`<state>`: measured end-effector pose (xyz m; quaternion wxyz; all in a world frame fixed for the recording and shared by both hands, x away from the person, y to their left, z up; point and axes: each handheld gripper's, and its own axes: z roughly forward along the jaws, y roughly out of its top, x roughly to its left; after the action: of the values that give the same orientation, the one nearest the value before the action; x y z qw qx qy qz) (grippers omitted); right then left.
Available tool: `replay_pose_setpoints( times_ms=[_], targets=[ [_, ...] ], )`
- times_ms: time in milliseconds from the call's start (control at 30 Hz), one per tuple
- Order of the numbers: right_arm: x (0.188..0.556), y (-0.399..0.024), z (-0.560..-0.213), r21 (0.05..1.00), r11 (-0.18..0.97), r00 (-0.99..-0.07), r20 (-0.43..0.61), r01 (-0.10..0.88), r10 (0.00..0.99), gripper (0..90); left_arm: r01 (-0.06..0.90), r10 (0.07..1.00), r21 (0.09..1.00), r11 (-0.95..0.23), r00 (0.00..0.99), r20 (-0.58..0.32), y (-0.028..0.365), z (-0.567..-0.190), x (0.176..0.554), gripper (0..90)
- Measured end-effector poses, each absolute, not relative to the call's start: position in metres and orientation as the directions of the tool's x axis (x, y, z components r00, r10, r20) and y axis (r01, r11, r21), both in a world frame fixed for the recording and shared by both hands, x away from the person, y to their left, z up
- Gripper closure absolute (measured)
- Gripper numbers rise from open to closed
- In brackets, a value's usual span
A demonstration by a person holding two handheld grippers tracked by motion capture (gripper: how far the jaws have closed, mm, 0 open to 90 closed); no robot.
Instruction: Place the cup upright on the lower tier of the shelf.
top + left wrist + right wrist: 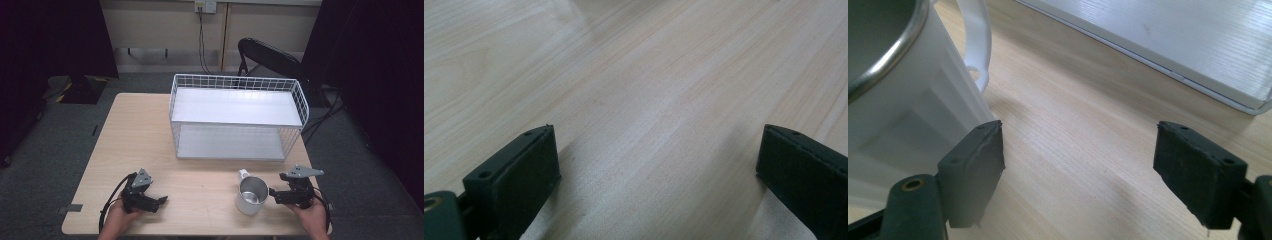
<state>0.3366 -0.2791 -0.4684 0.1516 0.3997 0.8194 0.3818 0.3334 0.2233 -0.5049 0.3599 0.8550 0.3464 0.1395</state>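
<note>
Left claw point(659, 165) seen from close behind its two black jaws, set wide apart at the lower left and lower right corners with nothing between them. Beneath and beyond, light wooden desk point(649, 75), grain running diagonally from lower left to upper right, surface bare across the whole frame. Soft shadow noted on the wood beside the inner face of each jaw; two small screw holes visible along the top edge of the left jaw, a brass-coloured fitting at the far lower left corner.
</note>
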Motion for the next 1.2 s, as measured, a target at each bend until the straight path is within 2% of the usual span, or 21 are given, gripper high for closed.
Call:
replay_pose_setpoints(
  times_ms=[1200],
  targets=[
    [0.343, -0.276, -0.412, 0.758, 0.389, -0.640, 0.047, 0.523, 0.767, 20.8, 0.503, 0.703, 0.706, -0.499, 0.711, -0.011, 0.223, -0.505, 0.334, 0.0]
  ],
)
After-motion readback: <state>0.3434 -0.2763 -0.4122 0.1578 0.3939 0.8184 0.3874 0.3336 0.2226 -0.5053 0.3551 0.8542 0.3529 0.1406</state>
